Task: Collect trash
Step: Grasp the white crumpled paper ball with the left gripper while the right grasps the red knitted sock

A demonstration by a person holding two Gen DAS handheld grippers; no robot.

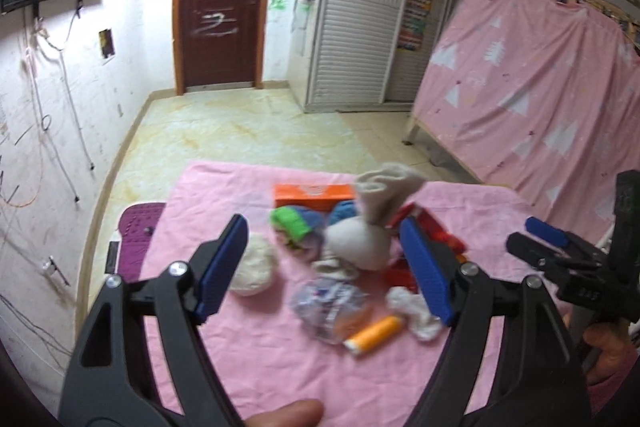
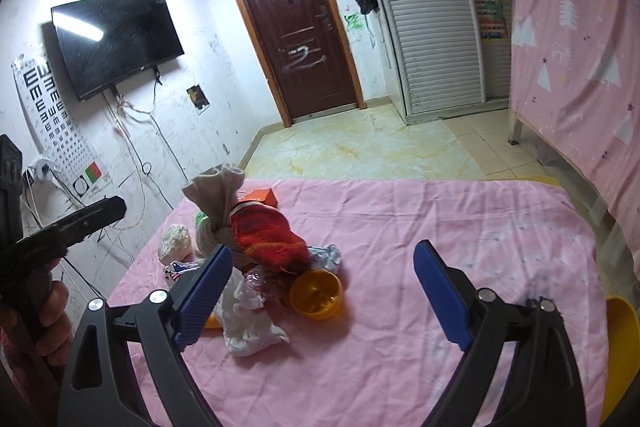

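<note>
While both claws are hanging wide open and empty above the pink-covered table (image 2: 440,211), left claw (image 1: 326,267) and right claw (image 2: 324,297) are approaching the trash pile (image 2: 256,267); next comes closing on one piece, probably the crumpled white wrapper (image 2: 248,327).

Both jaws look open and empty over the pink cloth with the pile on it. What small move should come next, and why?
Probably ease the right gripper forward and left onto the crumpled white wrapper. It lies nearest those open jaws, at the pile's front edge, apart from the knotted sock, so it looks easiest to pinch alone.
</note>
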